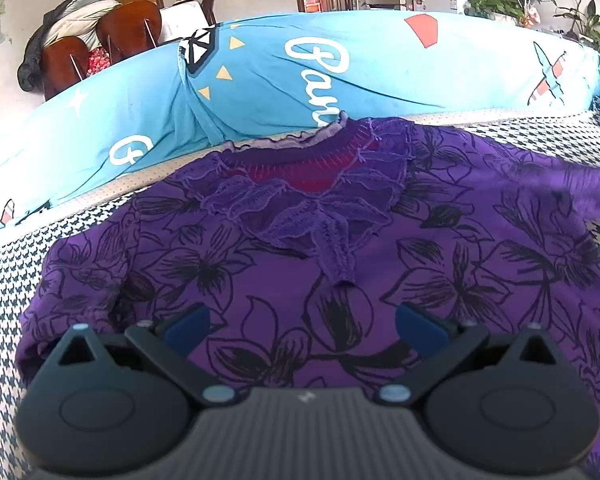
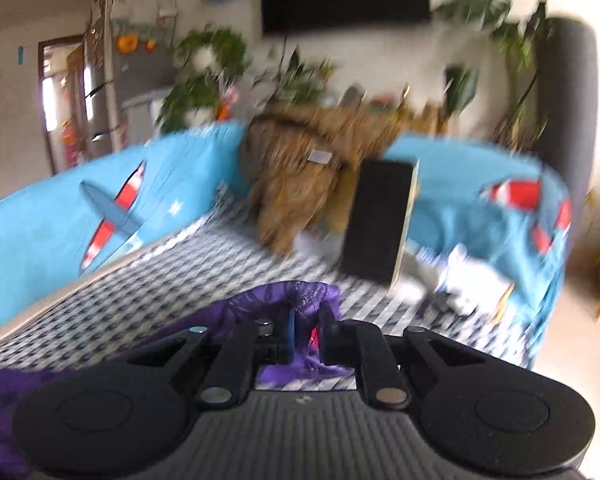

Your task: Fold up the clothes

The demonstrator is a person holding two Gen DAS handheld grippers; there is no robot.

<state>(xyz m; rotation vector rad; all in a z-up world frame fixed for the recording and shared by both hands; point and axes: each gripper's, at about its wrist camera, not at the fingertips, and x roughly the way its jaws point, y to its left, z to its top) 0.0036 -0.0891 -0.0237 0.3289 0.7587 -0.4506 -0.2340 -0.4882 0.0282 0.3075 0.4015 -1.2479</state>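
A purple blouse (image 1: 308,248) with black flower print and a lace collar lies face up on the houndstooth seat cover (image 1: 4,280). My left gripper (image 1: 302,326) hovers over its chest with jaws wide apart, nothing between the blue pads. In the blurred right wrist view, my right gripper (image 2: 306,330) is shut on a bunched fold of the purple blouse (image 2: 276,300), lifted off the seat. The rest of that sleeve trails down to the lower left.
A blue printed cover (image 1: 260,76) drapes the sofa back behind the blouse. At the sofa's far end lie a brown furry garment (image 2: 300,176), a black flat rectangular item (image 2: 380,216) and white items. Chairs and plants stand beyond the sofa.
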